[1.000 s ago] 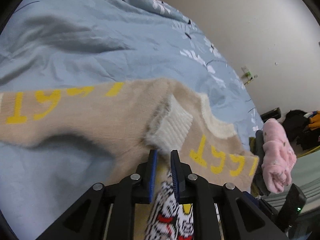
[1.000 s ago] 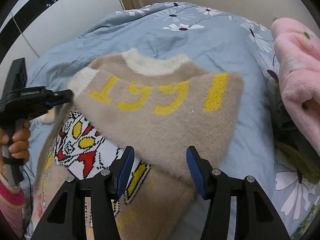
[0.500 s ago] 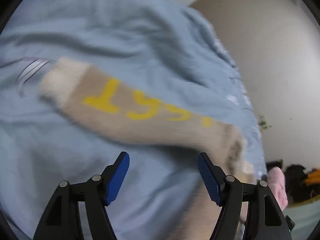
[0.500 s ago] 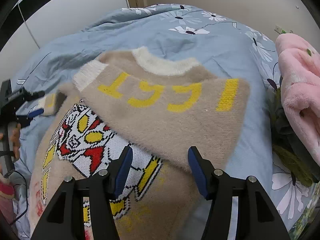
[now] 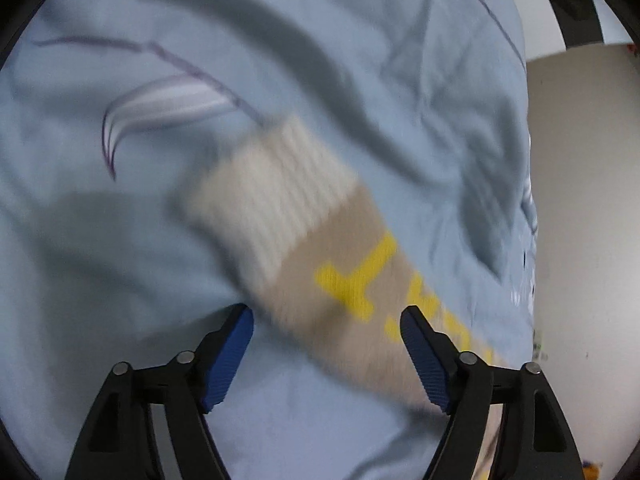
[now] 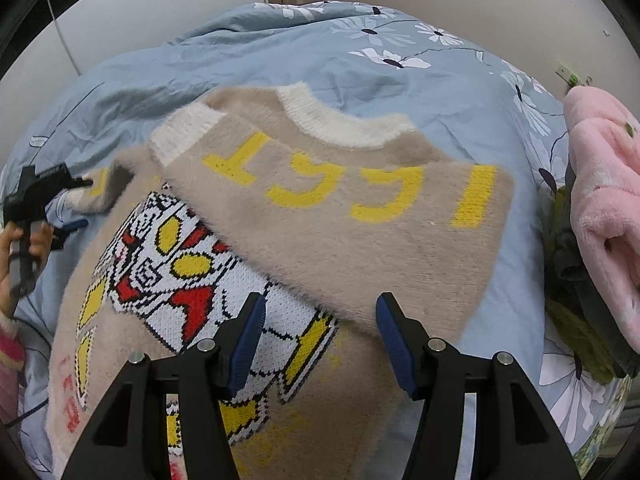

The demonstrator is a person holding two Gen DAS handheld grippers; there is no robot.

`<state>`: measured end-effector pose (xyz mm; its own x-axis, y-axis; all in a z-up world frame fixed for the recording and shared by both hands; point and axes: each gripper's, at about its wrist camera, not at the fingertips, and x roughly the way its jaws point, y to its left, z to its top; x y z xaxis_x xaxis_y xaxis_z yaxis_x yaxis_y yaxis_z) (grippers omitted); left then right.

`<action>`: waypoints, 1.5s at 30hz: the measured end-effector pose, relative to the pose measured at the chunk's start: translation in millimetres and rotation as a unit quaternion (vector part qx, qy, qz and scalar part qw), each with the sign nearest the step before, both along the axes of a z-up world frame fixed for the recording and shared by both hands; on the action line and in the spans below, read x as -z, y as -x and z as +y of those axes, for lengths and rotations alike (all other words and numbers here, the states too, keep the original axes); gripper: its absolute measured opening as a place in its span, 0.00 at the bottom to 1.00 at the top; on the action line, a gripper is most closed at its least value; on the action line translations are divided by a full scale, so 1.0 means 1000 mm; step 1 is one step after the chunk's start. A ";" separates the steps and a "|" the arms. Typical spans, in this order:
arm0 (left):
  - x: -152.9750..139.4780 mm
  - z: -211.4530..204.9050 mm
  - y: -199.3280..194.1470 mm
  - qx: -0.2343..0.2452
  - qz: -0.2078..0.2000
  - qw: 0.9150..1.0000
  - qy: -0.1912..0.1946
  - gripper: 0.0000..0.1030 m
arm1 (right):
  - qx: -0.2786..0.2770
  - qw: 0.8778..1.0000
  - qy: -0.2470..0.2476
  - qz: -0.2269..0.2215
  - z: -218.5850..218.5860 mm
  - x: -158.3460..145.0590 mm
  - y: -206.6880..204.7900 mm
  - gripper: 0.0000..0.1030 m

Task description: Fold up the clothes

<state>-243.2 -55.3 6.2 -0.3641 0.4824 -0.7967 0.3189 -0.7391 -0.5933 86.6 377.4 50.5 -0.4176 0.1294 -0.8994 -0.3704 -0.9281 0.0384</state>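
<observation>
- Left wrist view: the left gripper [image 5: 326,354] has its jaws opening, with nothing pressed between the blue pads. The sweater's unfolded sleeve [image 5: 352,284] runs from the centre of the frame to the lower right across the blue duvet [image 5: 100,260]; its white ribbed cuff [image 5: 276,196] lies just above and ahead of the fingertips. The sleeve is blurred, and contact with the pads cannot be confirmed.
- Right wrist view: the right gripper [image 6: 318,340] stands with its fingers apart, holding nothing, above the lower centre of the beige sweater [image 6: 340,240]. The sweater lies flat on the duvet, mid-frame, collar towards the top. One sleeve with yellow lettering is already folded across the chest, partly covering the knitted figure [image 6: 168,264].
- At the left edge, a hand [image 6: 24,248] holds the other gripper beside the remaining sleeve.
- A pink garment [image 6: 600,208] sits at the right edge, apart from the sweater.
- Judgement: the sleeve-folding step is in hand; one sleeve done, one outstanding.
- Next move calls for closing on the sleeve near its cuff and carrying it across the chest.
</observation>
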 end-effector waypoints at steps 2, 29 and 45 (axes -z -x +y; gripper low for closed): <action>0.003 0.004 0.004 0.011 0.009 1.000 0.013 0.78 | 0.002 1.000 0.004 0.001 0.001 0.001 0.001 0.57; -0.051 0.023 -0.030 0.064 0.093 0.990 0.080 0.11 | 0.001 1.000 0.018 0.009 -0.005 -0.003 -0.007 0.57; -0.210 0.268 -0.127 0.351 0.320 0.873 0.105 0.10 | 0.038 0.995 0.044 0.076 0.018 -0.028 -0.047 0.57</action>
<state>-115.7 212.7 216.5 -0.4406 0.6335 -0.6361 -0.6048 -0.7331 -0.3111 133.2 395.2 79.0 -0.5415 0.0898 -0.8359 -0.4236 -0.8880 0.1791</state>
